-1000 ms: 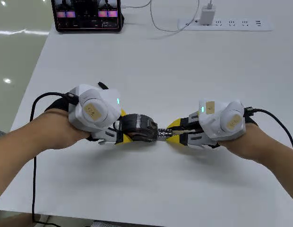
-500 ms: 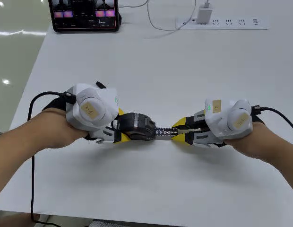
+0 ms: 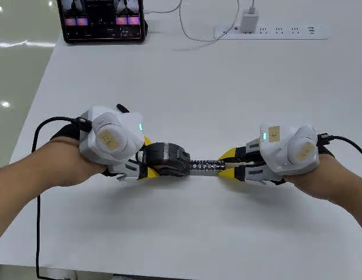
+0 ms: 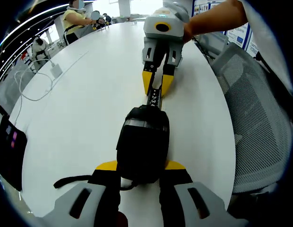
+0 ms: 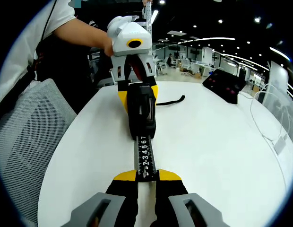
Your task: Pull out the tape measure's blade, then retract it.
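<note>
Jaws of the left gripper [image 3: 150,164] clamp the case [image 3: 169,158]; those of the right gripper [image 3: 227,165] pinch the blade [image 3: 205,166]: pull straight right, level.

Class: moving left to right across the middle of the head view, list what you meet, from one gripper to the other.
left gripper → tape measure case → blade → right gripper

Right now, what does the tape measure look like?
The tape measure is a black, chunky case lying on the white table, clamped between the left gripper's yellow-tipped jaws. A short stretch of its blade, printed with white numbers, sticks out to the right gripper, which pinches its end. A black strap trails behind.
</note>
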### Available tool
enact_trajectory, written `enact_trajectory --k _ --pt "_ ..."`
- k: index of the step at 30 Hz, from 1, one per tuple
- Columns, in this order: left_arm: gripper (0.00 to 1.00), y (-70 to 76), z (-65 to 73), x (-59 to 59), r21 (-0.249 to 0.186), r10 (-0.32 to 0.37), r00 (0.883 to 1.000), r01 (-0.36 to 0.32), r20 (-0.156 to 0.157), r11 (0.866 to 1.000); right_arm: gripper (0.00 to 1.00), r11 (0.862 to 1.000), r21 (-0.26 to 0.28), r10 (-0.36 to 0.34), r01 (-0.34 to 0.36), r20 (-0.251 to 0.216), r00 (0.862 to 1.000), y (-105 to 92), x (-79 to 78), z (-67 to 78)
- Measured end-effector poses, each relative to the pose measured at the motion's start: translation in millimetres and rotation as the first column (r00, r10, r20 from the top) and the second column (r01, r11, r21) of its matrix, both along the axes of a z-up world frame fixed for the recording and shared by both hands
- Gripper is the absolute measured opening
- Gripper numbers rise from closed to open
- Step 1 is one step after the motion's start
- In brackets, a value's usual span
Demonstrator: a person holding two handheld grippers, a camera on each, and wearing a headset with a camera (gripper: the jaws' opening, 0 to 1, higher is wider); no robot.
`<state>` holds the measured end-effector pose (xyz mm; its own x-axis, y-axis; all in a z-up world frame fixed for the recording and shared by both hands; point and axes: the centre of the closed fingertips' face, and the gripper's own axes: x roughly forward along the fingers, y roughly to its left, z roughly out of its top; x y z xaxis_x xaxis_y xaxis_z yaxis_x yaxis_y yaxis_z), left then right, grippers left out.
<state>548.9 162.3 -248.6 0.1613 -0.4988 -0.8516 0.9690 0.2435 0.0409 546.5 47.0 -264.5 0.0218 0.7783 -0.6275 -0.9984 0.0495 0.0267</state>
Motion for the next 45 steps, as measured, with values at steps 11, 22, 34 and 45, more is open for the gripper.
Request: enact_trajectory --k 11,22,34,45 --pt "0.26 -0.1 -0.3 -0.1 0.004 -0.002 1.0 0.002 -0.003 1.0 0.08 1.0 -0.018 -0.01 0.01 0.0 1.0 -9.6 0.2 -0.2" --pt "0.26 0.0 -0.1 -0.2 0.003 -0.004 1.0 0.004 -0.001 1.0 0.08 0.999 -0.038 -0.016 0.016 -0.002 1.0 -19.7 0.1 0.6" --pt "0.26 -0.3 -0.4 0.4 0.003 -0.004 1.0 0.004 -0.003 1.0 0.08 0.997 -0.067 -0.025 0.026 0.004 1.0 -33.4 1.6 -0.7" --pt "0.26 -0.7 -0.2 0.5 0.005 -0.009 1.0 0.009 -0.002 1.0 0.08 0.995 -0.092 -0.036 0.037 0.005 0.999 -47.4 2.5 -2.5"
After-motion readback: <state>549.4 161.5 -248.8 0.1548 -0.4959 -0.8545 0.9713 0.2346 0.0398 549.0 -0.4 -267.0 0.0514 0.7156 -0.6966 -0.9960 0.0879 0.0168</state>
